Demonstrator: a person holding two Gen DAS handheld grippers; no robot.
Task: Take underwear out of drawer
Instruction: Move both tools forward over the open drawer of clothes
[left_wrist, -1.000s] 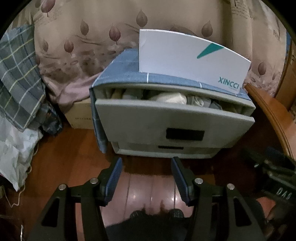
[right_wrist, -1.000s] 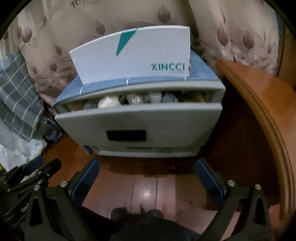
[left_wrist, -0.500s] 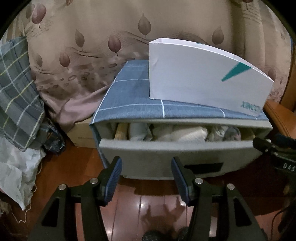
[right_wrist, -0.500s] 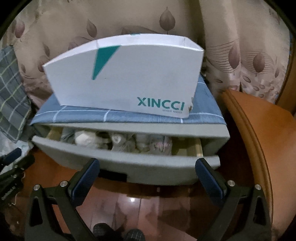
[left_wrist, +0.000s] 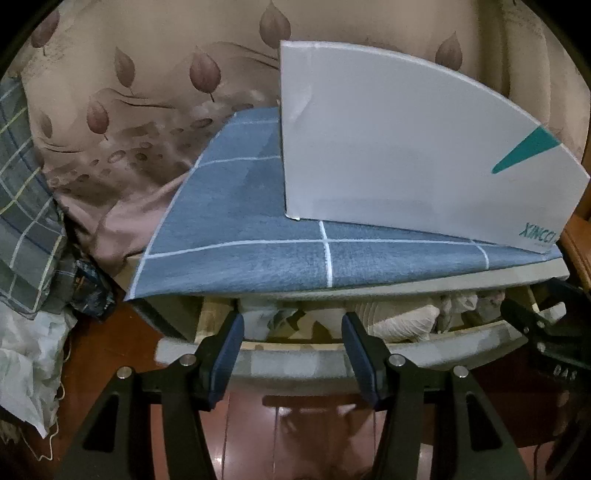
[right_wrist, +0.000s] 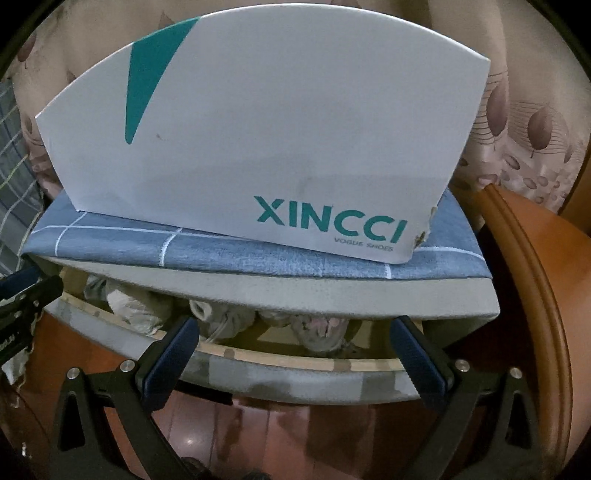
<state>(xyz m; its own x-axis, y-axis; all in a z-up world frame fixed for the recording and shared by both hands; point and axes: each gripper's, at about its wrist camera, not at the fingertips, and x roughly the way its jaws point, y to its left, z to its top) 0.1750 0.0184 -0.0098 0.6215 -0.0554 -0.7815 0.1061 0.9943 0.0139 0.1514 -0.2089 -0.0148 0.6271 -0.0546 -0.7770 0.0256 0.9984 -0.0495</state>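
Note:
A grey drawer (left_wrist: 295, 360) (right_wrist: 295, 380) stands pulled partly out of a low cabinet, packed with rolled pale underwear (left_wrist: 400, 319) (right_wrist: 319, 330). My left gripper (left_wrist: 292, 325) hangs open just over the drawer's front rim at its left part, nothing between the blue pads. Wide open and empty, my right gripper (right_wrist: 295, 328) sits above the drawer's right part, its pads (right_wrist: 173, 354) at the rim. The right gripper's black tip (left_wrist: 532, 321) shows at the right edge of the left wrist view.
A white XINCCI shoe box (right_wrist: 266, 140) stands on the blue checked cloth (left_wrist: 258, 236) over the cabinet top. Leaf-print curtain (left_wrist: 129, 110) behind, plaid fabric (left_wrist: 26, 206) at left, a curved wooden furniture edge (right_wrist: 535, 280) at right, reddish wood floor (left_wrist: 295, 435) below.
Both grippers have moved forward and slightly down toward the cabinet; the drawer front, earlier seen whole with its handle, now lies right under the fingertips. Openings are unchanged.

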